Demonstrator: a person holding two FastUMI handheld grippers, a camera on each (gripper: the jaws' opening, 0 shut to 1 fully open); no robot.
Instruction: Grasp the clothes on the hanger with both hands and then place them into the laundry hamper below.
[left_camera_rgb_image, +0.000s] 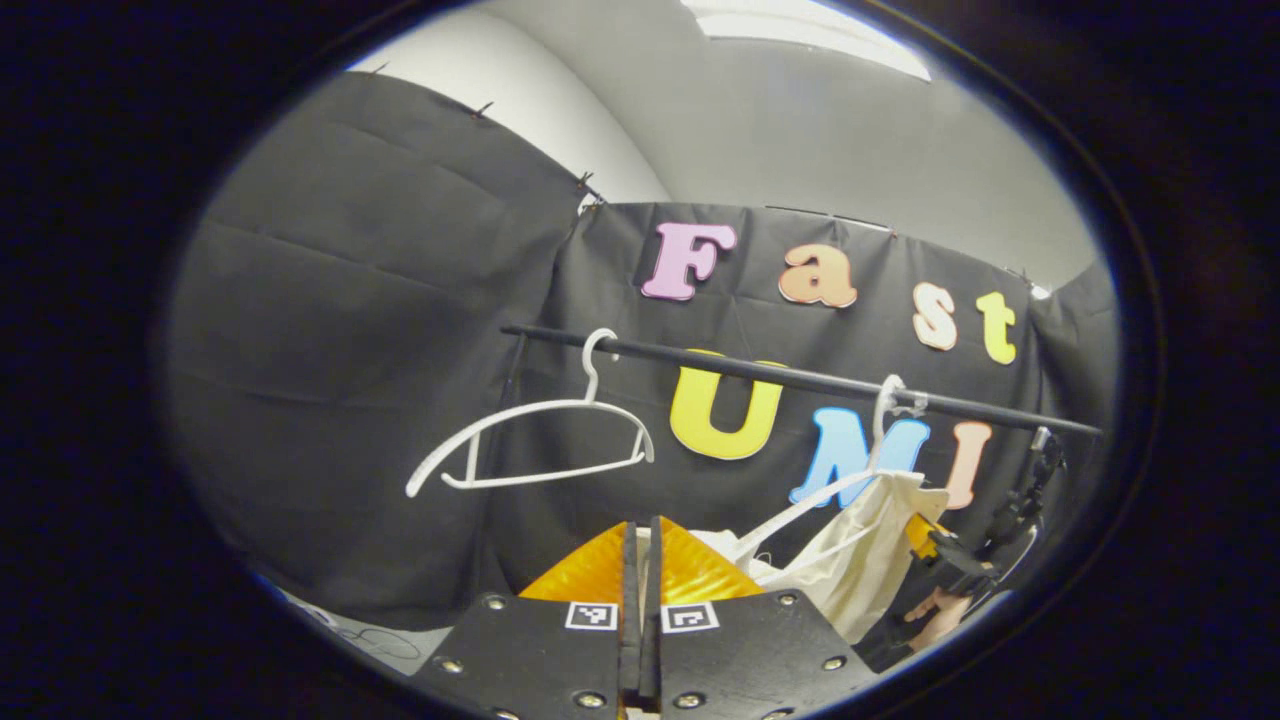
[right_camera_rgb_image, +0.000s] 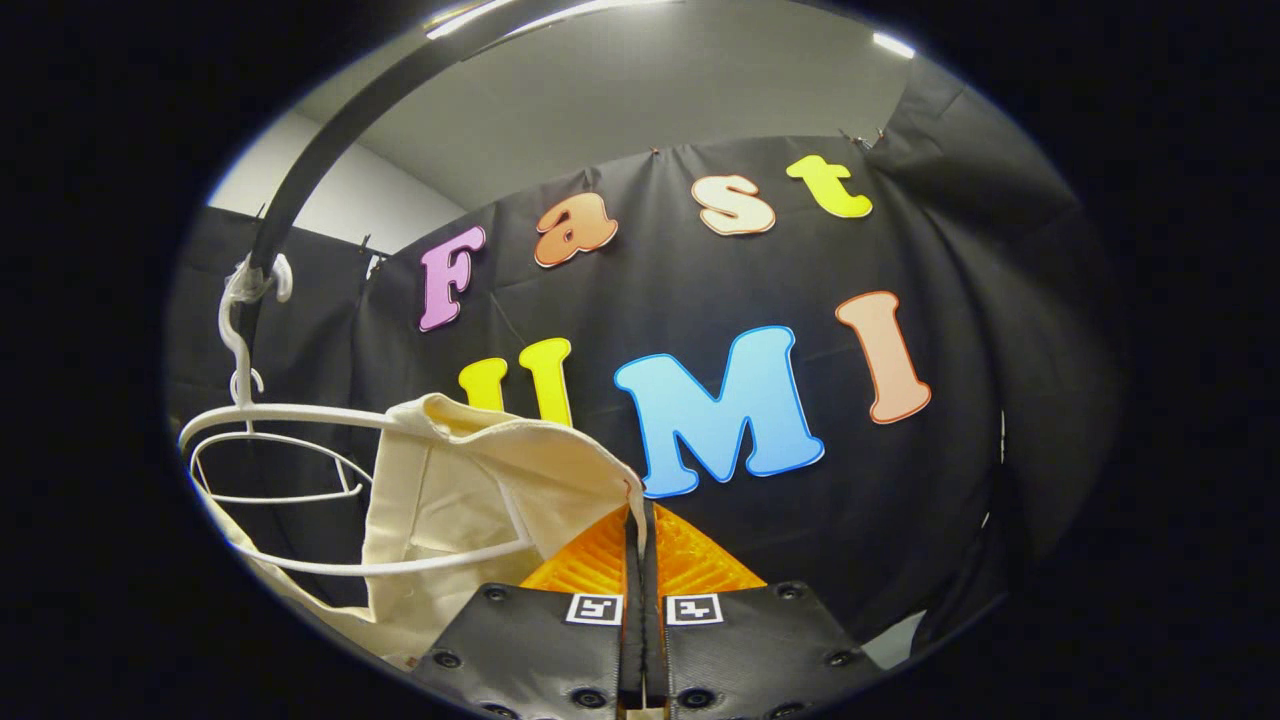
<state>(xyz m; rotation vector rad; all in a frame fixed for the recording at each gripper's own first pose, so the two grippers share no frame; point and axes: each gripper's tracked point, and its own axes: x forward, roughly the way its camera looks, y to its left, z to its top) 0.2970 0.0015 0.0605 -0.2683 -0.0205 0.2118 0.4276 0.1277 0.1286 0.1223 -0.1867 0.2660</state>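
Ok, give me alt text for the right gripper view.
The right gripper is closed on the edge of a cream garment that hangs on a white hanger. The hanger hooks over a dark rail at the upper left.

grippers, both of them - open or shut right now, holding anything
Left gripper: jaws closed on the cream garment, its cloth pinched between the fingers.
Right gripper: jaws closed on the garment's edge, near the white hanger.

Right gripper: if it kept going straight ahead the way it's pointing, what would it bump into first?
The right gripper is already pinching the cream cloth's edge. Straight ahead, probably the black booth wall next; depth is unclear.
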